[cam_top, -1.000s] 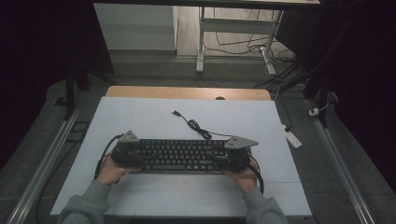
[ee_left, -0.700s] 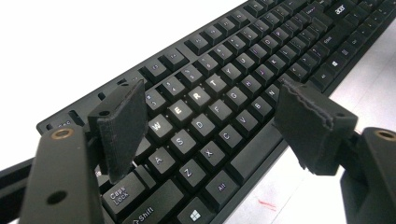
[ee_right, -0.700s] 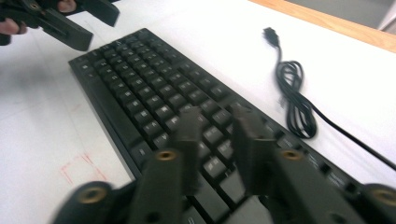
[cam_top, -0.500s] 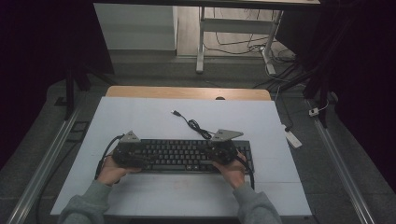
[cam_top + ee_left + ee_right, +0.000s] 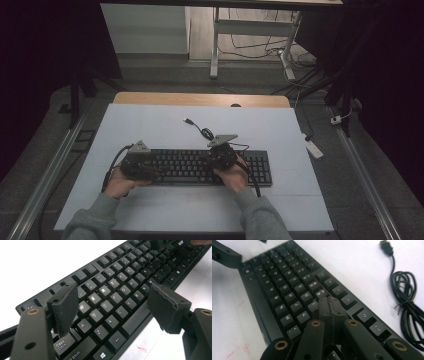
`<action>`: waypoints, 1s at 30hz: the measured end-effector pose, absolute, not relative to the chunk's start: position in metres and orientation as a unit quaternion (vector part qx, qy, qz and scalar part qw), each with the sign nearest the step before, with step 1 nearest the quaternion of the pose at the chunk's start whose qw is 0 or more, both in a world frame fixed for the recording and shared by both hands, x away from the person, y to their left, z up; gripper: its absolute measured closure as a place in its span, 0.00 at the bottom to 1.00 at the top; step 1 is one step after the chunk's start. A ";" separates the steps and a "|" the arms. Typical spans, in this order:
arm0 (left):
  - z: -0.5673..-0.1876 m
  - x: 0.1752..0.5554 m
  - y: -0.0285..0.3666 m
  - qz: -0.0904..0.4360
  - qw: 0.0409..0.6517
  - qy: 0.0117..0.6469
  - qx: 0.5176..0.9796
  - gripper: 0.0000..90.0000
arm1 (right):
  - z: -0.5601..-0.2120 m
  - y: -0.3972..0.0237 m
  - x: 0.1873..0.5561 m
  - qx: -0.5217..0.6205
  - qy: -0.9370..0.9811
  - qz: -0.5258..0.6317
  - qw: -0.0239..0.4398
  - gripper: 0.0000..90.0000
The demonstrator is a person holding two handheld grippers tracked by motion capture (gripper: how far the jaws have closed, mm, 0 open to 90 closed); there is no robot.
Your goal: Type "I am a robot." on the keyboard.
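The black, flat plastic keyboard (image 5: 120, 287) lies under the left gripper's (image 5: 112, 307) parted jaws and the right gripper's (image 5: 329, 306) closed jaws.

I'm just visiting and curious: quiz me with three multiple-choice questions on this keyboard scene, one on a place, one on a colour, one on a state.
1. Where does the coiled cable lie?
A. behind the keyboard
B. on the keys
C. on the floor

2. What colour is the keyboard?
A. white
B. black
C. red

3. How do the right gripper's jaws stand?
A. wide open
B. shut on the cable
C. shut with nothing between them

Answers:
1 A, in the high view it lies on the table beyond the keyboard.
2 B, case and keys are black.
3 C, its pads meet above the keys.
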State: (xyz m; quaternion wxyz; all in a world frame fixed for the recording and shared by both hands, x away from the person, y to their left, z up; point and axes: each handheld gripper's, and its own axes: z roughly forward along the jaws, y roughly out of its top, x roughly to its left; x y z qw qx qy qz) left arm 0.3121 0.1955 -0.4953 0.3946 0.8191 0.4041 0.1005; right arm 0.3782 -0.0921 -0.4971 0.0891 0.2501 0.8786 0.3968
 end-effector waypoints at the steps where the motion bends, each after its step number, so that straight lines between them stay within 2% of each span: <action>1: -0.495 0.312 0.195 0.100 0.395 0.404 0.819 0.29 | -0.498 -0.091 0.379 0.252 0.879 0.396 0.087 0.99; 30: -0.497 0.313 0.193 0.098 0.388 0.399 0.825 0.28 | -0.510 -0.076 0.383 0.240 0.891 0.374 0.092 0.99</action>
